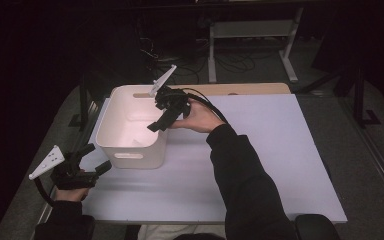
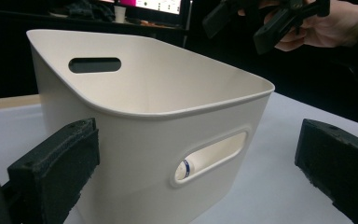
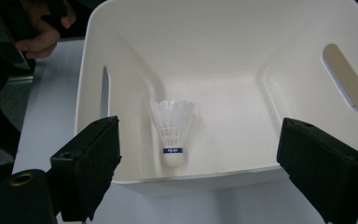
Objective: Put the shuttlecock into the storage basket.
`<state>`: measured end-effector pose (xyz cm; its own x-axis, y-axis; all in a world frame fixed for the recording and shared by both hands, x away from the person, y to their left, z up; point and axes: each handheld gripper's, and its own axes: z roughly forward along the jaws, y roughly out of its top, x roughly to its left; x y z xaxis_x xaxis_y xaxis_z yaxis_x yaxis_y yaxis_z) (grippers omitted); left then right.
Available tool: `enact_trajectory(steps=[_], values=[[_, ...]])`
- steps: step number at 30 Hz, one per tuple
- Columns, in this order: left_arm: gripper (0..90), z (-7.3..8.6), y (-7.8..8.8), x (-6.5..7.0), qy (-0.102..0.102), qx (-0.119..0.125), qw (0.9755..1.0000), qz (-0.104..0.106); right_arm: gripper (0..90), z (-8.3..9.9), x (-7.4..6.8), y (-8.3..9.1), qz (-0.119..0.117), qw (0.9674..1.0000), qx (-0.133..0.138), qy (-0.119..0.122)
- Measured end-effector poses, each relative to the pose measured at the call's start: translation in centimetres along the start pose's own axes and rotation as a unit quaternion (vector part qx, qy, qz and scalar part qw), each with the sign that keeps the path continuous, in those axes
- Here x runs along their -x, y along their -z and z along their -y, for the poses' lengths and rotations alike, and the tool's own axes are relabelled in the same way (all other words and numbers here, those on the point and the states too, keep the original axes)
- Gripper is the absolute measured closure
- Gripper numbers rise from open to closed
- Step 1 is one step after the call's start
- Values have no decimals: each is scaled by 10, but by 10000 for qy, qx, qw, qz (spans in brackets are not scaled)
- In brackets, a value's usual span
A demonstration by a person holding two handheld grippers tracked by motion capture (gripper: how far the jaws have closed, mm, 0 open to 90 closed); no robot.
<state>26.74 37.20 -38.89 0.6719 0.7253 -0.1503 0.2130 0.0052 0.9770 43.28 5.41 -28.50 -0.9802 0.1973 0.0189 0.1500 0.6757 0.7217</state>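
Observation:
A white plastic bin (image 1: 111,125) with handle slots stands on the left part of the table. A white feathered shuttlecock (image 3: 171,126) lies inside it, cork end with its blue band toward the near wall; the cork (image 2: 185,169) also shows through the handle slot in the left gripper view. My right gripper (image 1: 156,117) hangs over the bin's right rim, tilted down into it. In its own view the right gripper (image 3: 200,140) stands open and wide, with the shuttlecock lying free below the jaws. My left gripper (image 1: 96,159) is open beside the bin's near left corner, apart from it.
The bin rests on a pale lilac table top (image 1: 260,150) with a wooden strip (image 1: 250,89) along its far edge. Beyond the table stand a metal frame (image 1: 252,30) and loose cables (image 1: 230,62) on the dark floor.

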Motion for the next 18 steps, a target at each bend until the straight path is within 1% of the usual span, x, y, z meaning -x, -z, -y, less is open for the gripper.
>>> enact_trajectory(steps=[2, 4, 7, 11, 15, 18], values=[[0, 0, 0, 0, 5, 0, 10000, 6, 48, 1, 0, 4, 53, 10000, 53, -19], [0, 0, -1, 0, 5, -3, 10000, 5, 18, 3, -1, 8, 131, 9998, 95, -73], [0, 0, -1, 0, 9, -3, 10000, -3, 0, 8, 0, 14, 161, 9997, 133, -102], [0, 0, -1, 0, 8, -10, 10000, 0, 0, 14, 3, 22, 175, 9993, 237, -219], [0, 0, -1, 0, -5, -25, 10000, 11, 0, 21, 4, 31, 252, 9988, 298, -289], [0, 0, -2, 1, 32, -6, 10000, 4, 0, 27, 5, 37, 293, 9983, 367, -345]])
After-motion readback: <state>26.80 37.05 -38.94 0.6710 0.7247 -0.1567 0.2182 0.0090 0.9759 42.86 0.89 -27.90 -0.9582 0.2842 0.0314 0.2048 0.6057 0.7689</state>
